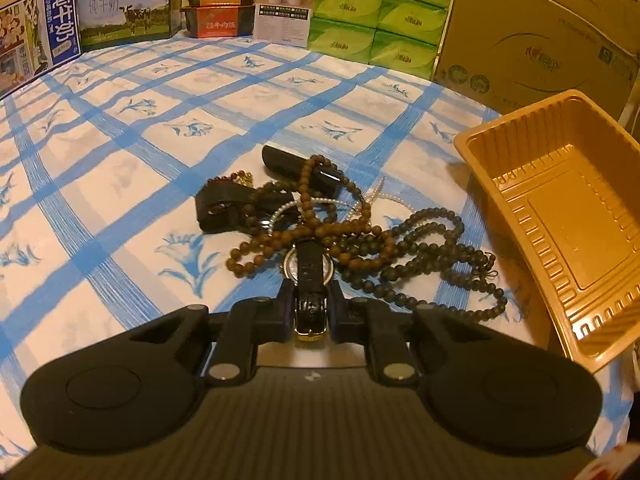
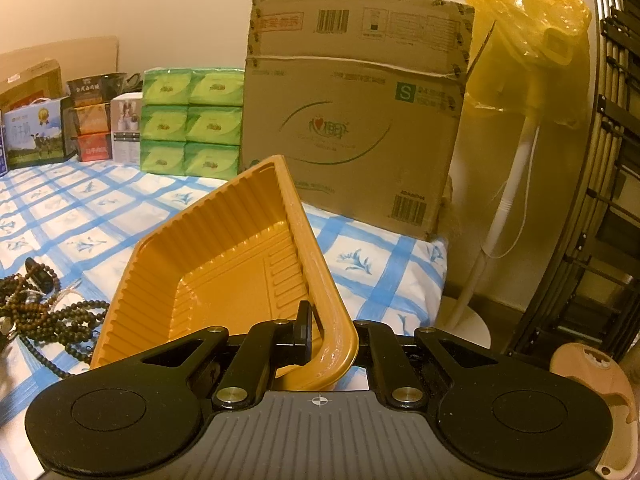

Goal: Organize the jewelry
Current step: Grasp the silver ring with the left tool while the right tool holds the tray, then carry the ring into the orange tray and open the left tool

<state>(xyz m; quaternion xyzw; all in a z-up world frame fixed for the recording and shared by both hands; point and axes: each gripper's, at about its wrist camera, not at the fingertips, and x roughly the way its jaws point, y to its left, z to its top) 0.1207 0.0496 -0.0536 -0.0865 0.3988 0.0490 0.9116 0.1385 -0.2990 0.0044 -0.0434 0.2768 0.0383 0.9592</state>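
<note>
Blue-and-white checked tablecloth (image 1: 120,152) with small flower prints, spread over a table against a pale wall. Along the far edge, left to right: 2 milk cartons (image 1: 124,12), a stack of dark meal boxes (image 1: 220,0), a small white box (image 1: 286,4), 6 green tissue packs (image 1: 380,12) in 2 columns of 3, and a large cardboard box (image 1: 536,36). Beyond the table's right end, a white fan stand (image 2: 508,196) topped with a yellow plastic bag (image 2: 528,48).

Near the table's middle, a tangled heap of jewelry: brown bead strand (image 1: 304,236) on top, darker bead strand (image 1: 436,256) trailing toward the right, thin pearl strand (image 1: 372,200) threading through, black straps (image 1: 224,206) at the back. At the heap's near edge, a wristwatch (image 1: 310,276) with a black leather strap and round pale face.

Left gripper (image 1: 311,300) low over the cloth, fingers (image 1: 286,308) pressed against both sides of the watch strap, gold buckle showing just behind them.

To the right of the heap, an orange ribbed plastic tray (image 2: 208,256), nothing inside, tilted with its far corner raised. Right gripper (image 2: 320,332) clamped on the tray's near right rim, 1 finger (image 2: 302,330) inside the wall, the other hidden outside it.
</note>
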